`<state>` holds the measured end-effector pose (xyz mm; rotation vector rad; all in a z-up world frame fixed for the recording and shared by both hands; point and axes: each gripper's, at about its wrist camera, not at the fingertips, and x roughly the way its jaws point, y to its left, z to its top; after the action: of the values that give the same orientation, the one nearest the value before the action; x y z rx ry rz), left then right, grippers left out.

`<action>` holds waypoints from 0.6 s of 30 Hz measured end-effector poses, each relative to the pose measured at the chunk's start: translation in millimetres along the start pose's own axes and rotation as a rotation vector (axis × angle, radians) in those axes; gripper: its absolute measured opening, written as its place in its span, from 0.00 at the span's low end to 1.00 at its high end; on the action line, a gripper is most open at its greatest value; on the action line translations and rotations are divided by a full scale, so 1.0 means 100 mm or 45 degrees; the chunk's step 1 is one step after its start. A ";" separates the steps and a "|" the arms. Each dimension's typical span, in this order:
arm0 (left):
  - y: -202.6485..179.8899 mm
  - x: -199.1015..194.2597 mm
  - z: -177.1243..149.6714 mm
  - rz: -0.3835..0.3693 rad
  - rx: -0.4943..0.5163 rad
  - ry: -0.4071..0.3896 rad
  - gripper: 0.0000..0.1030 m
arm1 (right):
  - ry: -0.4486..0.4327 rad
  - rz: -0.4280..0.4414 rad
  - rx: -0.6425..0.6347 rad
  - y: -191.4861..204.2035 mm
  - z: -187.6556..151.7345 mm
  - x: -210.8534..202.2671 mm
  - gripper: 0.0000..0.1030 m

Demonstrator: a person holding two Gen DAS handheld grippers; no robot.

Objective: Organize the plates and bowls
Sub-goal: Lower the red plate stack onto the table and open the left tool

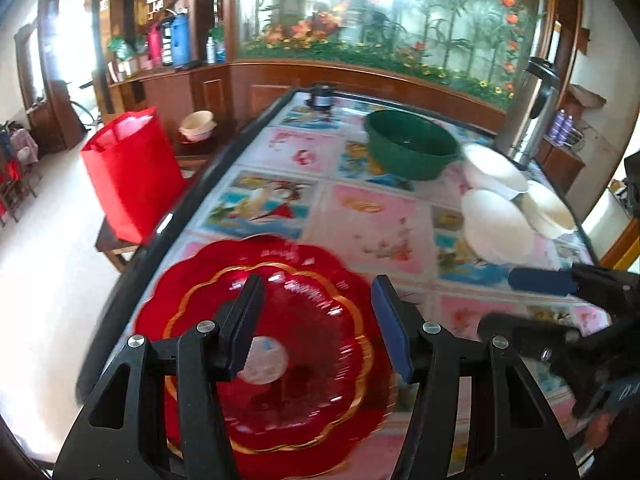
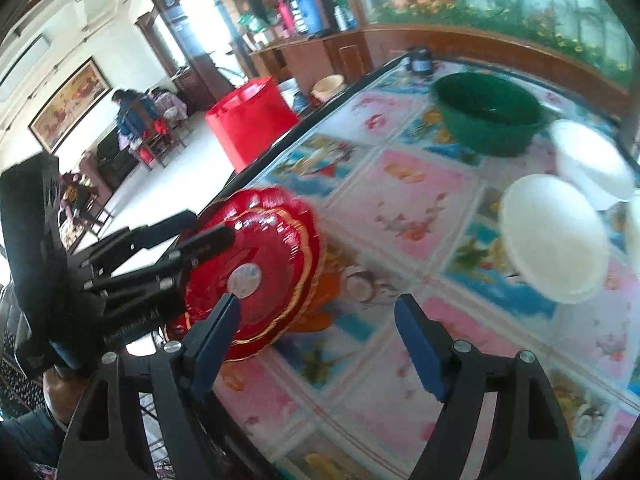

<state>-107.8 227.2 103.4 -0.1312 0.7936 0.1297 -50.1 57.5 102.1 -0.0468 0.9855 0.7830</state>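
A stack of red scalloped plates with gold rims (image 1: 304, 320) lies at the table's near left corner; it also shows in the right wrist view (image 2: 264, 248). My left gripper (image 1: 318, 292) hovers open just above the plates, holding nothing; it shows in the right wrist view (image 2: 208, 228) over the plates' left side. My right gripper (image 2: 316, 312) is open and empty above the table, right of the plates; it shows in the left wrist view (image 1: 516, 300). White bowls (image 1: 496, 224) sit at the right, also in the right wrist view (image 2: 552, 236).
A green basin (image 1: 412, 148) stands at the back of the table (image 1: 380, 224) with its picture-tile cover. A red bag (image 1: 128, 172) stands on a stool left of the table. A steel urn (image 1: 532, 108) stands at the back right. A small dark jar (image 1: 320, 96) is at the far edge.
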 end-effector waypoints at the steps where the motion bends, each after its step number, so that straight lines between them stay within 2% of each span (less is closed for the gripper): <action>1: -0.07 0.01 0.04 -0.014 0.008 0.002 0.54 | -0.011 -0.014 0.001 -0.03 0.02 -0.04 0.78; 3: -0.17 0.02 0.09 -0.027 0.023 0.002 0.54 | -0.055 -0.044 0.005 -0.14 0.09 -0.18 0.78; 8: -0.39 0.04 0.33 -0.084 0.066 -0.003 0.54 | -0.098 0.037 0.157 -0.55 0.31 -0.47 0.81; 11: -0.47 0.10 0.53 -0.098 0.066 -0.008 0.54 | -0.090 -0.044 0.212 -0.76 0.45 -0.53 0.81; 14: -0.56 0.20 0.73 -0.102 0.086 0.005 0.54 | -0.146 -0.061 0.252 -1.00 0.60 -0.62 0.81; 18: -0.65 0.39 1.00 -0.108 0.091 0.027 0.54 | -0.172 -0.216 0.238 -1.22 0.82 -0.65 0.81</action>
<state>-0.3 182.4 149.1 -0.0987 0.8114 0.0195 64.4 -38.5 161.1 0.0821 0.9094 0.5294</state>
